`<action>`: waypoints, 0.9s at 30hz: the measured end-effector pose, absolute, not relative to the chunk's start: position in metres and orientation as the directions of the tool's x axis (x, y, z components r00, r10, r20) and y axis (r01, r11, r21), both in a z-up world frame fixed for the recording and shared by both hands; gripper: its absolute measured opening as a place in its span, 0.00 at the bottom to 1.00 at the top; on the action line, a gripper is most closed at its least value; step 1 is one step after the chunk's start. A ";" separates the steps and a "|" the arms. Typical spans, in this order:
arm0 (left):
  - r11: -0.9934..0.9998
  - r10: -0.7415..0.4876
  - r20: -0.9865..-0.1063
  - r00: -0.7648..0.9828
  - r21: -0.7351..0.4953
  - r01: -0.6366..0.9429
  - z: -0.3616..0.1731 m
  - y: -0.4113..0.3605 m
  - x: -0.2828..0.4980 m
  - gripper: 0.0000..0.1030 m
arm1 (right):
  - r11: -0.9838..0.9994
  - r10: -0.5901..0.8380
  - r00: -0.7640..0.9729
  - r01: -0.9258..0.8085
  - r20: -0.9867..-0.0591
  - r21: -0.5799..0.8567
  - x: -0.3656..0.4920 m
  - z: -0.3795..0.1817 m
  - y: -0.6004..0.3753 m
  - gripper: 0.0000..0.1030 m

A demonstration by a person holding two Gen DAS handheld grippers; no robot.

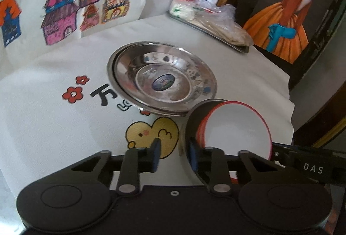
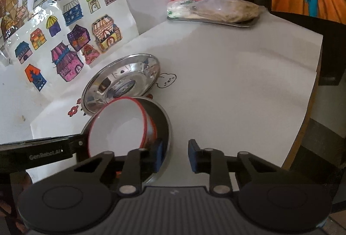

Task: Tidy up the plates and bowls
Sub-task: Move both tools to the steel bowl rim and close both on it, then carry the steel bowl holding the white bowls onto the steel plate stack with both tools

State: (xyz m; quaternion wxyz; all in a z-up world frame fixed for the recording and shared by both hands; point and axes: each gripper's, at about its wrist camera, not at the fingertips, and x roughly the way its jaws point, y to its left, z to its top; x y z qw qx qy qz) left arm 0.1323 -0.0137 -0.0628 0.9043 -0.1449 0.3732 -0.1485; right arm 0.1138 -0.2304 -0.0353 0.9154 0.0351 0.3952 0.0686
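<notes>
- Straddling the dark bowl (image 1: 194, 118)'s rim, the left gripper (image 1: 175, 154) has one pad inside and one outside; I cannot tell whether they press.
- Right gripper (image 2: 175, 154) likewise straddles the opposite rim; contact is unclear.
- White red-rimmed bowl (image 1: 235, 129) sits tilted inside the dark one.
- Steel plates (image 1: 162, 79) lie stacked just beyond on the surface (image 1: 54, 127).
- Tray (image 2: 246, 23) with bagged food stands well apart.

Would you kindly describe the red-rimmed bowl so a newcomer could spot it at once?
On the white tablecloth, find the shiny steel plates. Just nearer the cameras sits a dark bowl, and the red-rimmed bowl is tilted inside it, the only white-lined dish.
</notes>
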 end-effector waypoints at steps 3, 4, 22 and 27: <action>0.912 -0.385 -0.627 0.678 -0.371 0.175 -0.062 -0.016 0.132 0.15 | 0.987 0.159 0.678 -0.092 -0.717 0.132 0.112 -0.036 -0.231 0.29; 0.911 -0.386 -0.625 0.678 -0.372 0.176 -0.062 -0.016 0.132 0.15 | 0.987 0.161 0.679 -0.091 -0.716 0.136 0.112 -0.036 -0.232 0.29; 0.894 -0.398 -0.618 0.677 -0.426 0.137 -0.062 -0.016 0.131 0.07 | 0.954 0.241 0.659 -0.025 -0.712 0.300 0.110 -0.039 -0.247 0.12; 0.892 -0.404 -0.613 0.679 -0.430 0.143 -0.061 -0.017 0.127 0.07 | 0.951 0.239 0.664 -0.013 -0.708 0.309 0.104 -0.040 -0.251 0.11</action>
